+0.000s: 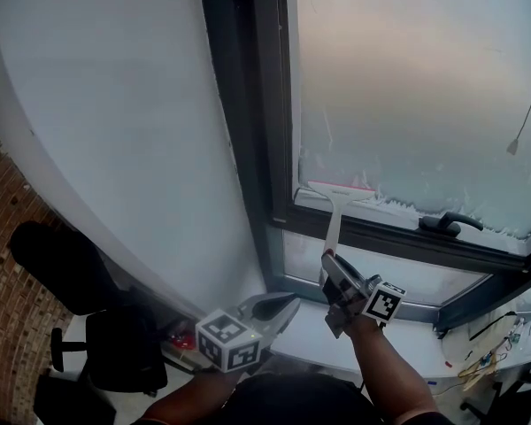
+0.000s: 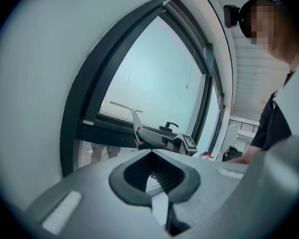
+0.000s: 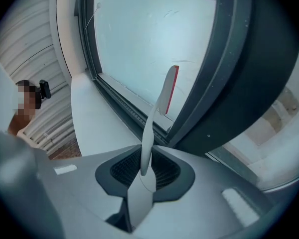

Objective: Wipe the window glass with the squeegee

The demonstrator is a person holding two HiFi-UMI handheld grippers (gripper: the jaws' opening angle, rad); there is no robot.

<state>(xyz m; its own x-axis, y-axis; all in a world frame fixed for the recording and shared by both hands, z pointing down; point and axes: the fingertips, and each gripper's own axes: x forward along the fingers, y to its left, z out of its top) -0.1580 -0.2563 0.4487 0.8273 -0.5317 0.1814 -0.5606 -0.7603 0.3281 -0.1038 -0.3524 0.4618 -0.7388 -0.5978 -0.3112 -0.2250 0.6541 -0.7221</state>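
- Gripping the lower end of the squeegee point(image 1: 334, 209) handle with the right tongs point(image 1: 334, 266). In the right gripper view, jaws pressing on both sides of the thin handle point(image 3: 150, 133).
- Sitting with the blade at the bottom edge of the window glass point(image 1: 425, 87), near its lower left corner, just above the frame rail. Probably touching the glass, though not certain from these views.
- Running the handle's long axis straight from the right tongs up to the blade. Blade lying crosswise to it, parallel to the bottom rail.
- Hanging the left tongs point(image 1: 279, 306) low, to the left of and below the right tongs, jaws together on nothing, well apart from the squeegee.
- Judging the stroke to be at its bottom end. Nearly all the pane lying above and to the right of the blade, so the coming pass likely calling for a lift up the glass and a shift right, toward the window handle point(image 1: 450, 224).
- Noting a whitish fringe along the bottom edge, right of the blade.
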